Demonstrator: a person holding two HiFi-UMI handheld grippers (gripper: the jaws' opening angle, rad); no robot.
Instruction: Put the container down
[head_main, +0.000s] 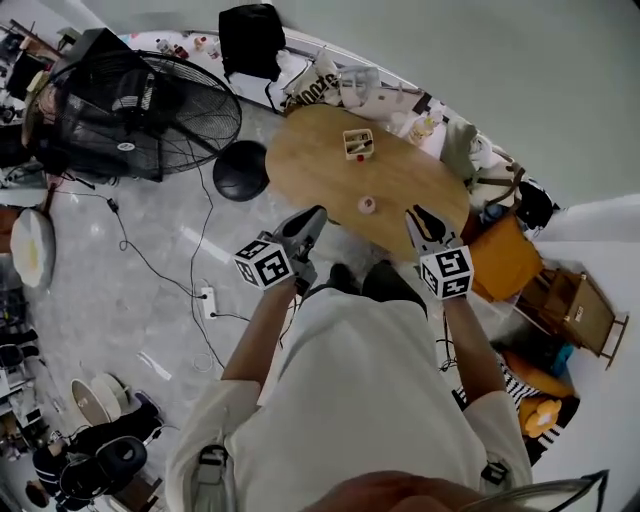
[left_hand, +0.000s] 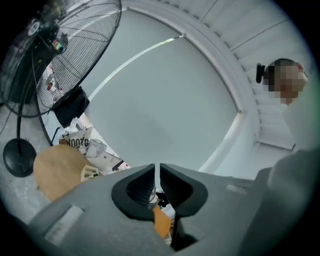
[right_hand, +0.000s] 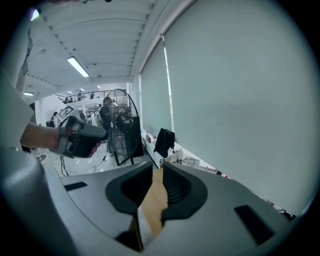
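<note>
The container (head_main: 358, 144), a small pale open box, stands on the far side of the round wooden table (head_main: 310, 170); a small pink object (head_main: 367, 205) lies nearer me. Both grippers are held up at the table's near edge, apart from the box. My left gripper (head_main: 316, 214) has its jaws together with nothing between them (left_hand: 157, 167); its view shows the box (left_hand: 90, 173) on the table (left_hand: 55, 172) far below left. My right gripper (head_main: 415, 213) shows only a thin slit between empty jaws (right_hand: 157, 167), with the table's brown top (right_hand: 154, 202) showing behind them.
A big black floor fan (head_main: 140, 100) with its round base (head_main: 240, 170) stands left of the table. Cables and a power strip (head_main: 208, 298) lie on the floor. Bags and clutter line the wall behind. An orange stool (head_main: 500, 262) and a wooden chair (head_main: 575, 305) stand at the right.
</note>
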